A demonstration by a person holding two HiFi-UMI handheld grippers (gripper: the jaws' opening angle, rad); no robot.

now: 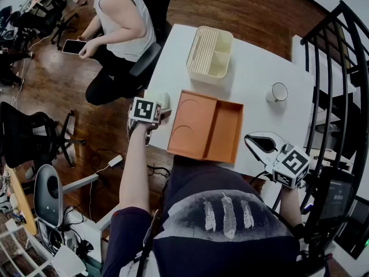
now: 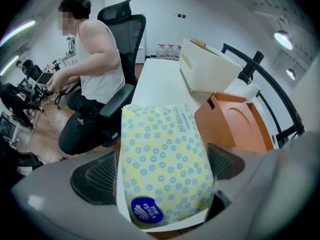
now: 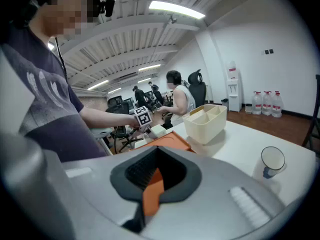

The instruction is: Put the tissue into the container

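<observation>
Left hand-held gripper straddles tissue pack; blue oval label unreadable.

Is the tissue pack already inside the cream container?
No, the tissue pack is at the left edge of the white table, well apart from the cream divided container.

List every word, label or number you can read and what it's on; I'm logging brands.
Nothing is clear enough to quote.
Tissue pack, blue round logo: white lettering, too blurred to read.
Tissue pack, far edge: a row of printed characters, too blurred to read.
Cup: a blue mark, too small to read.
Tray and box: no print visible.
</observation>
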